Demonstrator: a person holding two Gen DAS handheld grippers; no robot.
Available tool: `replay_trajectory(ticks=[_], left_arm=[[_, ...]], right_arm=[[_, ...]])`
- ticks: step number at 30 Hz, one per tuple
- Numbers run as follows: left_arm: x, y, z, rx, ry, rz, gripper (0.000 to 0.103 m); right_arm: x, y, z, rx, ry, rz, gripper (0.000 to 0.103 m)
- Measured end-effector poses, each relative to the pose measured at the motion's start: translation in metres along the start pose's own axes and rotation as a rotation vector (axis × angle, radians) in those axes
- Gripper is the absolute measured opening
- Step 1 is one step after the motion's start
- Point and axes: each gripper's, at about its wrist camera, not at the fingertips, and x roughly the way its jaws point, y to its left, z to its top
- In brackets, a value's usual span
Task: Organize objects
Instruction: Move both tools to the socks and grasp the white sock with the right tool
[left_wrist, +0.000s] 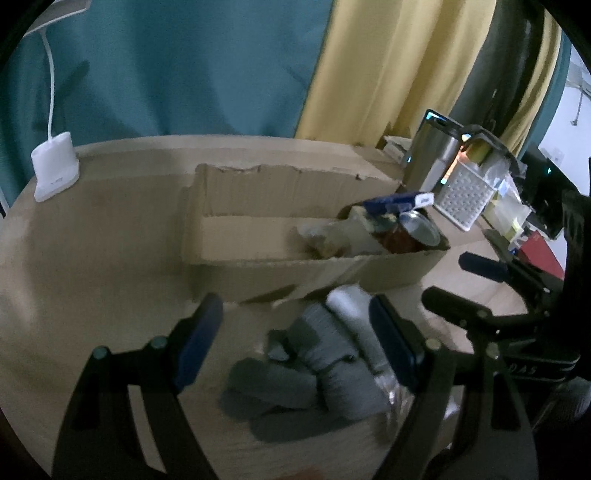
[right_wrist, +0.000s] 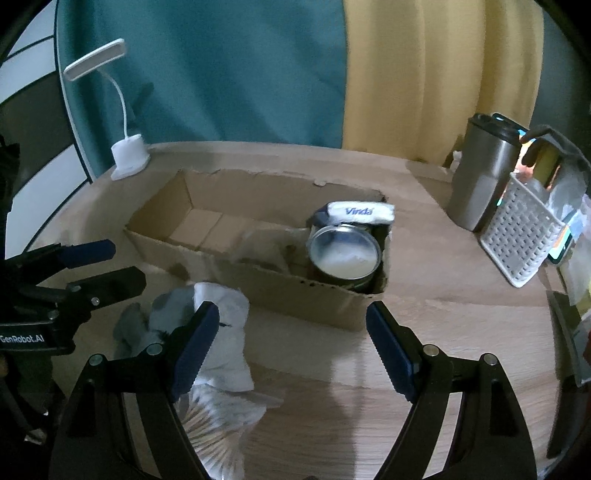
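Left tool (left_wrist: 295, 332) spread above socks (left_wrist: 325, 354), beside box edge (left_wrist: 280, 264)

L wrist: near, faces box (left_wrist: 295, 236) | R wrist: same box (right_wrist: 258, 266), from right

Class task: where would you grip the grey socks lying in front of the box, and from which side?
Grip the socks across the rolled middle, from above. They lie flat on the table, bunched there, and the open left gripper already straddles them.
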Motion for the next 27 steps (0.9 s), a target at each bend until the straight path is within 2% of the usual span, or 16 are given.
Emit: replay_trajectory(ticks=[19,27], left_arm=[[0.017,0.016,-0.015,-0.032,0.057,0.001,0.083],[0.022,0.022,-0.018,-0.041,0.074,0.011,0.083]], right_arm=[[0.038,0.025,-0.005,-0.024,0.097,0.082,0.084],[0.053,0.032,-0.006,-0.027,0.135,0.116,0.076]])
